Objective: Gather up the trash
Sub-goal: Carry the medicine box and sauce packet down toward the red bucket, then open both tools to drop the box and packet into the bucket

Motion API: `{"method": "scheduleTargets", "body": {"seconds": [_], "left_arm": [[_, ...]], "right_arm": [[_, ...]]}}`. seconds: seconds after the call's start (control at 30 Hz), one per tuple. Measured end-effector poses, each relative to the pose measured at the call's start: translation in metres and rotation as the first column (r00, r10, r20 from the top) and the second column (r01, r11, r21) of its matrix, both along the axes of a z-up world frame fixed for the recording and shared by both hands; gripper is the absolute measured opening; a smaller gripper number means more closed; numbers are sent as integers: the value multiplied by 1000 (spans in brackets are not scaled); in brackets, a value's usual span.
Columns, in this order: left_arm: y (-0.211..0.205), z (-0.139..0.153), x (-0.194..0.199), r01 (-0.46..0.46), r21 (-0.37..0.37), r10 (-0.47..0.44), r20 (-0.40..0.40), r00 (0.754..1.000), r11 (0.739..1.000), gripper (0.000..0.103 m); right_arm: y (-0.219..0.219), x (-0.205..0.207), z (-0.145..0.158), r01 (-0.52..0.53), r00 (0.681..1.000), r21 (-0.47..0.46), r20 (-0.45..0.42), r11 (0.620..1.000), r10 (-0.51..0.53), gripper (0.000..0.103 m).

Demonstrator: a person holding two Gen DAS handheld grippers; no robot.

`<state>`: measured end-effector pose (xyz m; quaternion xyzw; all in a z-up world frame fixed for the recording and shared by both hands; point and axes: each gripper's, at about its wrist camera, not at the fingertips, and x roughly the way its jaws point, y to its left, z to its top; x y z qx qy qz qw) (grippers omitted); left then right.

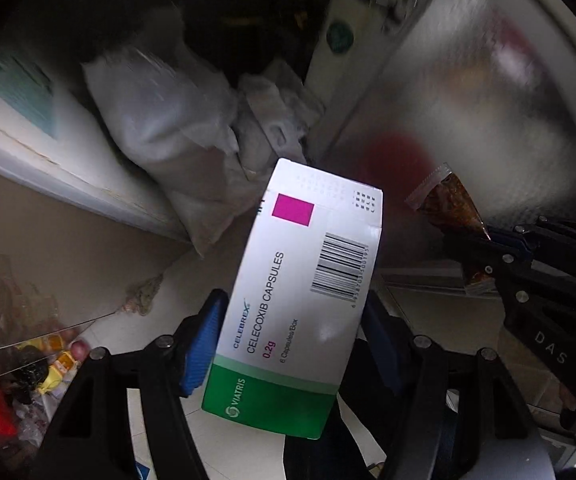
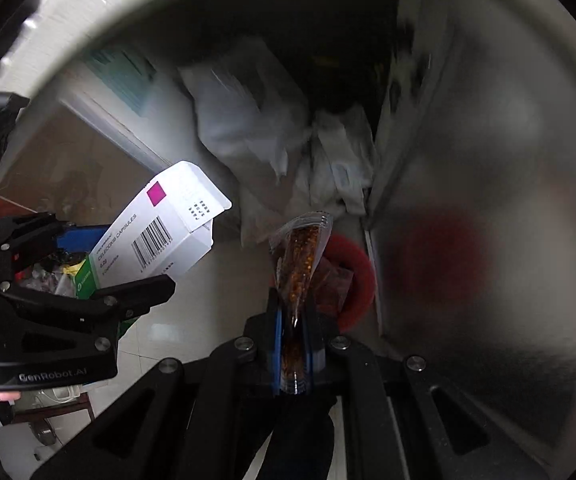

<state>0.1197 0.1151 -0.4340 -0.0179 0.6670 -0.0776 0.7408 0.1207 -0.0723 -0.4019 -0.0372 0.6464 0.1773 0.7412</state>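
Note:
My left gripper (image 1: 288,336) is shut on a white and green capsule box (image 1: 300,280), which sticks out forward between the blue pads, pointing down at the pale tiled floor. The same box (image 2: 159,236) shows at the left of the right wrist view, held in the left gripper (image 2: 99,268). My right gripper (image 2: 294,344) is shut on a clear sachet of reddish-brown chilli flakes (image 2: 300,264). In the left wrist view that sachet (image 1: 452,204) and the right gripper (image 1: 500,256) appear at the right edge.
White plastic bags (image 1: 175,128) are piled in a dark gap between a white cabinet edge (image 1: 67,160) and a frosted panel (image 1: 488,120). A red round object (image 2: 352,276) lies on the floor below the sachet. Colourful litter (image 1: 47,368) sits at lower left.

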Motion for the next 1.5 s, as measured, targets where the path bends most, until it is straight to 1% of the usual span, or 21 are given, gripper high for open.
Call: {"method": "scheduleTargets", "body": {"seconds": [0.13, 0.27, 0.33, 0.5, 0.57, 0.7, 0.73, 0.77, 0.8, 0.87, 0.97, 1.07, 1.13, 1.23, 1.33, 1.4, 1.43, 1.47, 1.5], "left_arm": [[-8, -39, 2, 38, -16, -38, -21, 999, 999, 65], [-21, -66, 3, 92, -10, -92, -36, 995, 996, 65], [-26, -74, 6, 123, -7, -123, -34, 992, 992, 65], [-36, -80, 10, 188, -22, -189, -29, 982, 982, 66], [-39, -80, 12, 208, -11, -208, -22, 978, 978, 87], [-40, -77, 16, 218, -14, -218, -11, 976, 976, 89], [-39, -76, 17, 215, -10, -215, -7, 976, 976, 94], [-38, -76, 17, 213, -2, -213, -7, 977, 977, 100], [-36, -76, 18, 211, 4, -211, -7, 977, 977, 103], [-34, -76, 18, 204, -1, -204, -12, 979, 979, 103], [-27, -77, 18, 190, 23, -190, -10, 982, 982, 103], [-20, -79, 19, 168, 19, -168, -9, 986, 986, 103], [-16, -79, 18, 164, 22, -164, -9, 986, 986, 103], [-11, -82, 16, 162, 54, -162, -13, 987, 985, 103], [-3, -84, 14, 142, 56, -141, -24, 990, 988, 103], [2, -85, 13, 126, 59, -125, -28, 992, 990, 103], [4, -86, 12, 121, 60, -119, -29, 992, 991, 103], [6, -86, 12, 116, 59, -114, -30, 993, 992, 103], [7, -86, 12, 112, 59, -110, -30, 993, 992, 103]], "right_arm": [[-8, 0, -46, 30, 999, -14, -14, 999, -30, 7], [-14, 4, -76, 52, 998, -17, -32, 998, -53, 7], [-18, 0, -84, 55, 998, -21, -36, 998, -56, 7], [-29, -13, -93, 69, 997, -21, -37, 997, -70, 7], [-33, -13, -94, 84, 996, -20, -40, 996, -85, 7], [-38, -18, -90, 97, 994, -11, -43, 995, -97, 7], [-38, -17, -90, 95, 995, -10, -41, 995, -96, 7], [-37, -17, -91, 92, 995, -10, -40, 996, -93, 7], [-37, -16, -92, 90, 995, -10, -39, 996, -91, 7], [-36, -14, -94, 86, 996, -11, -39, 996, -86, 7], [-36, -17, -90, 76, 996, -10, -42, 997, -77, 7], [-33, -16, -90, 56, 997, -7, -45, 998, -56, 7], [-28, -15, -93, 39, 998, -5, -46, 999, -39, 7], [-21, -13, -99, 11, 999, -6, -51, 1000, -11, 7], [-15, -12, -103, -12, 999, -16, -39, 1000, 11, 7], [-12, -12, -105, -24, 999, -36, -22, 999, 24, 16], [-11, -12, -106, -28, 1000, -43, -13, 999, 28, 30], [-11, -12, -107, -32, 999, -44, -7, 999, 31, 49], [-11, -12, -108, -35, 999, -49, -3, 998, 35, 59]]}}
